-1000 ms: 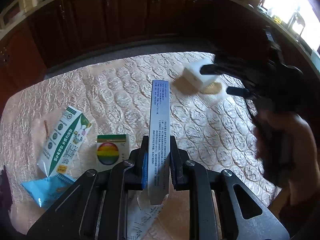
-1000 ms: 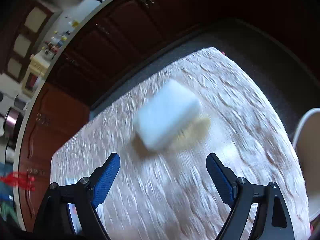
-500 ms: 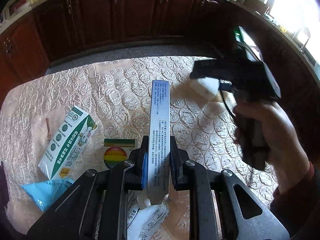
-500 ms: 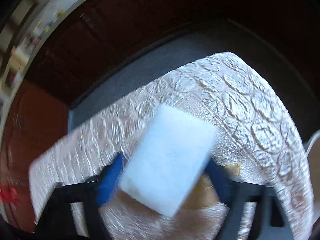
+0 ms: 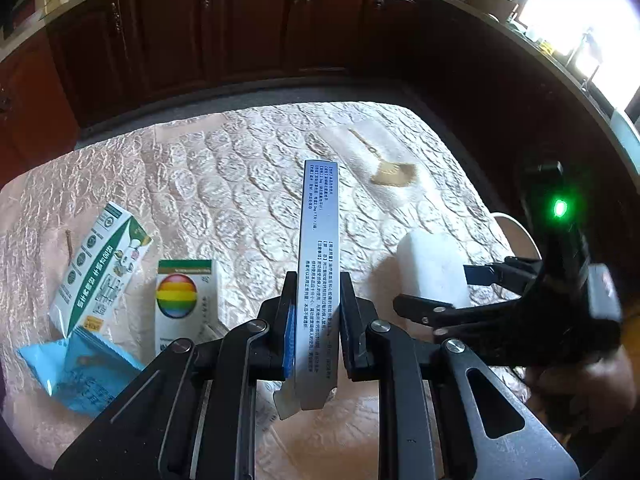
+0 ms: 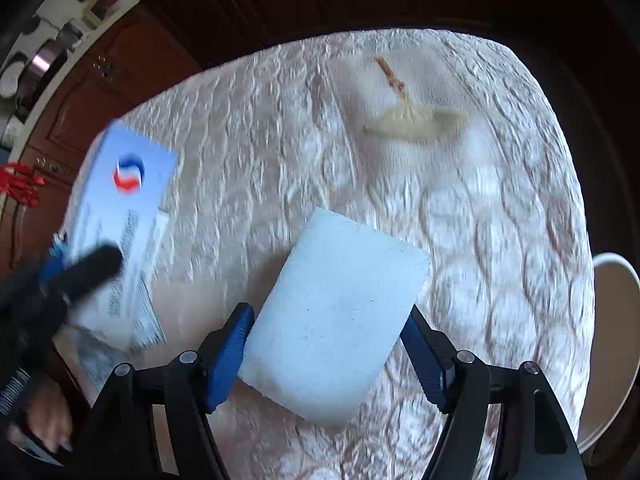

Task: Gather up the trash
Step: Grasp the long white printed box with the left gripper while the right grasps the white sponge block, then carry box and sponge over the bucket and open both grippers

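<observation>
My left gripper (image 5: 316, 324) is shut on a thin blue-grey printed box (image 5: 320, 264), held edge-up above the table. The same box (image 6: 120, 232) shows blurred at the left of the right wrist view. My right gripper (image 6: 328, 344) is shut on a white foam block (image 6: 332, 320), lifted off the table; it also shows in the left wrist view (image 5: 434, 270), right of the box. A tan scrap with a string (image 6: 416, 120) lies on the cloth beyond the block, also seen in the left wrist view (image 5: 394, 172).
A green-white carton (image 5: 100, 272), a rainbow-printed box (image 5: 184, 304) and a blue packet (image 5: 76, 372) lie at the left on the quilted tablecloth (image 5: 240, 184). A white round bin rim (image 6: 612, 344) stands past the table's right edge. Dark cabinets stand behind.
My right gripper closed around the white foam block and carried it from the tan scrap back toward me and the left gripper. The left gripper kept its box.
</observation>
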Available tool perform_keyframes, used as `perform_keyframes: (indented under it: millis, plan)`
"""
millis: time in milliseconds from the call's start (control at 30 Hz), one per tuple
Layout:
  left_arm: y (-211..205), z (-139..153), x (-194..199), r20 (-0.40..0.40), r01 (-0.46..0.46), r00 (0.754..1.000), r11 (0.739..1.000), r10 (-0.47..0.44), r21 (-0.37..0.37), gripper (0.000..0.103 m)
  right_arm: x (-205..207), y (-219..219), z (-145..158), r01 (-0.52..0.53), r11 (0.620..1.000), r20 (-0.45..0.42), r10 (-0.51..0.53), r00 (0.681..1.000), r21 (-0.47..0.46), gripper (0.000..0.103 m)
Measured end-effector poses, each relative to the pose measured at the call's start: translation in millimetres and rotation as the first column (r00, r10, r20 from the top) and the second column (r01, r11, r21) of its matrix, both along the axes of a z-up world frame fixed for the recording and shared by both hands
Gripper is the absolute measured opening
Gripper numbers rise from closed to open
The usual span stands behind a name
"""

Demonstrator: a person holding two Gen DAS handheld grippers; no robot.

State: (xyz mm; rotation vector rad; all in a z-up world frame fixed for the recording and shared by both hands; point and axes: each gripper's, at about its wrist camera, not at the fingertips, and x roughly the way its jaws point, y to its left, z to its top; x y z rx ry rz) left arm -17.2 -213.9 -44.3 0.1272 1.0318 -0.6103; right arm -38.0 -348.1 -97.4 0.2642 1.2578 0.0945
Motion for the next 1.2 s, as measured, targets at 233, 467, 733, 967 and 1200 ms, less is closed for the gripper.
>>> perform_keyframes:
  millis: [233,467,733,967,1200]
  plan:
    - [-1.9,-2.6,-19.0,-0.003,0.012,1.000,1.000,-0.012,0.017,0.016,-33.5,-2.4,-2.2,0.186,0.982,0.105,-0.186,0.977,0.010,0.077]
    - [-7.2,1.3,-34.3,0.001,0.032,0.999,0.999,-0.032,0.018,0.016,-65.7,-13.9,8.8,0.226,0.973,0.176,-0.230,0.957,0.040,0.058]
    - [-35.2,8.7,-53.6,-0.012,0.101,0.995,0.995,-0.101,-0.026,0.016,-117.3,-21.8,48.7,0.253,0.967,0.275,-0.249,0.929,0.021,0.058]
    - [-77.0,23.0,-74.9,-0.003,0.189,0.982,0.980,-0.189,-0.056,0.016,-152.8,-45.8,64.6,0.319,0.948,0.315,-0.300,0.900,-0.006,0.058]
    - [-117.2,35.7,-89.7,-0.002,0.271,0.962,0.960,-0.272,-0.067,0.016,-185.6,-86.6,68.6,0.417,0.909,0.333,-0.396,0.856,0.010,0.058]
